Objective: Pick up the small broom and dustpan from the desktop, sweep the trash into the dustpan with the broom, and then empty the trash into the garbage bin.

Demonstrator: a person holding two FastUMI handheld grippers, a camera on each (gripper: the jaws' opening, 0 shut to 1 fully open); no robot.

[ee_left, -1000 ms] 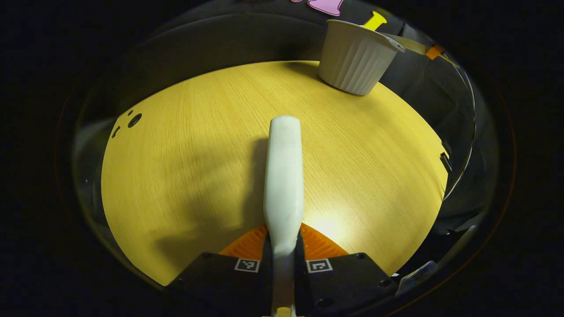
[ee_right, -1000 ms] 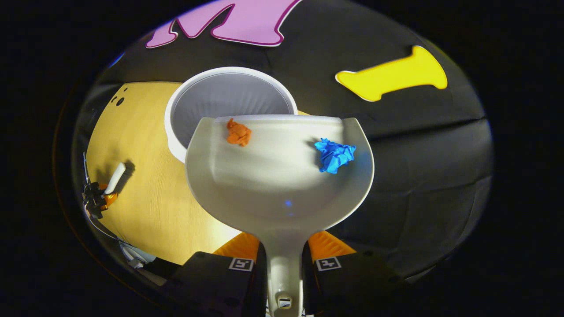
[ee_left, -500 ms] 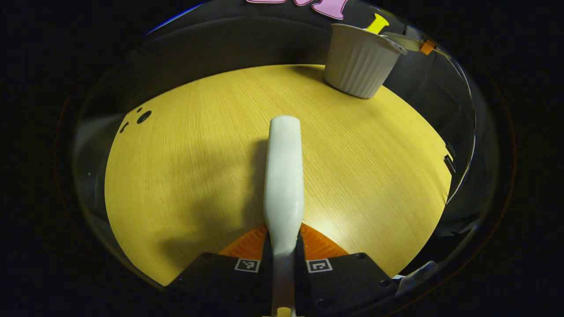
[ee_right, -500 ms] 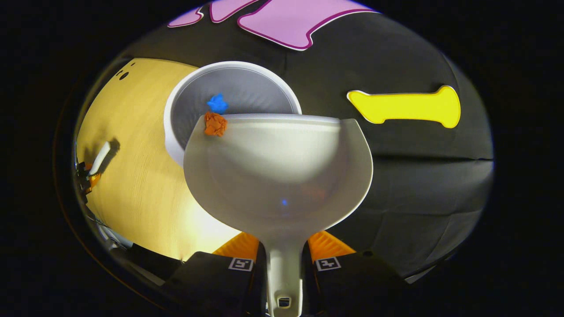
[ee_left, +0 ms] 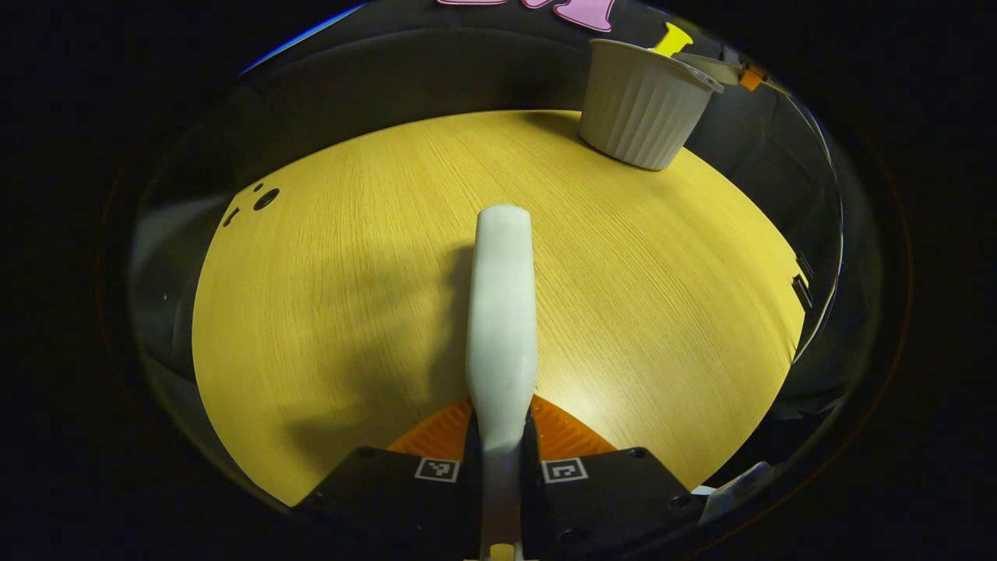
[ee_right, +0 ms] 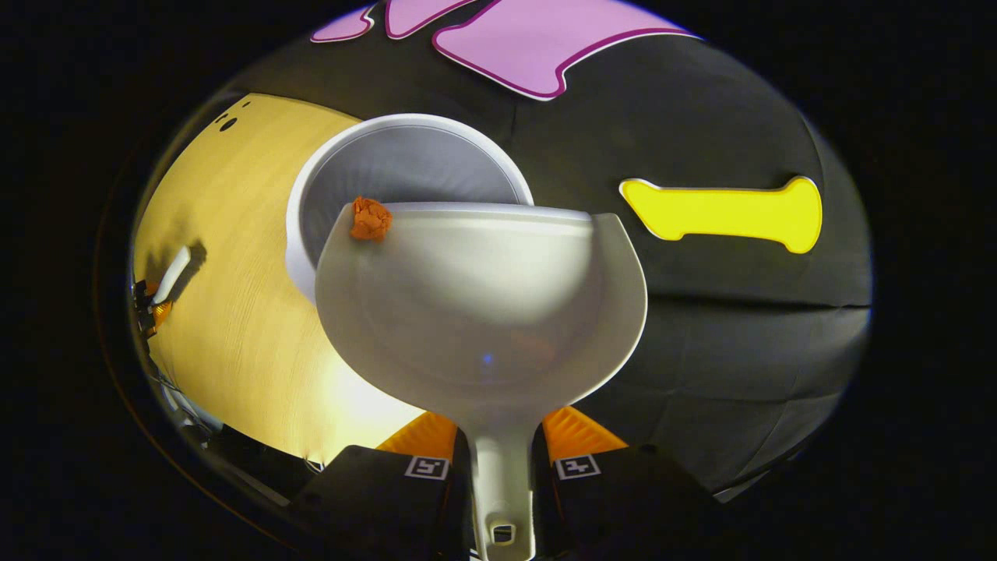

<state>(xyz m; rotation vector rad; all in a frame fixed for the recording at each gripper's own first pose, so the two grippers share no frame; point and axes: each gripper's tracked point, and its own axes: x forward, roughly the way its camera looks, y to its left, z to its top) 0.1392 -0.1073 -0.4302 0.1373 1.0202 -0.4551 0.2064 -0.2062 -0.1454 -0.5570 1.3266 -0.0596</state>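
Emptying is the step in hand, and it looks nearly done. The desk [ee_left: 327,312] spreads wide in the left gripper view, with the garbage bin [ee_left: 645,105] standing near its far edge at about 1 o'clock. In the right gripper view that bin [ee_right: 405,167] sits at 11 o'clock, its open mouth just behind the front lip of the dustpan [ee_right: 483,312]. The right gripper [ee_right: 502,467] has its jaws closed on the dustpan's handle, with the pan held above the bin's rim. The left gripper [ee_left: 502,467] has its jaws clamped on the broom [ee_left: 502,312], whose handle points toward 12 o'clock over bare desk, well apart from the bin. One orange paper wad [ee_right: 371,218] sits at the pan's lip, at its 10 o'clock corner, right over the bin's mouth.

To finish well, the pan probably needs a steeper forward tilt, or a small shake, with that corner kept inside the bin's rim so the wad drops in and not onto the desk. Swinging the pan sideways could fling it out. The broom can wait where it is.
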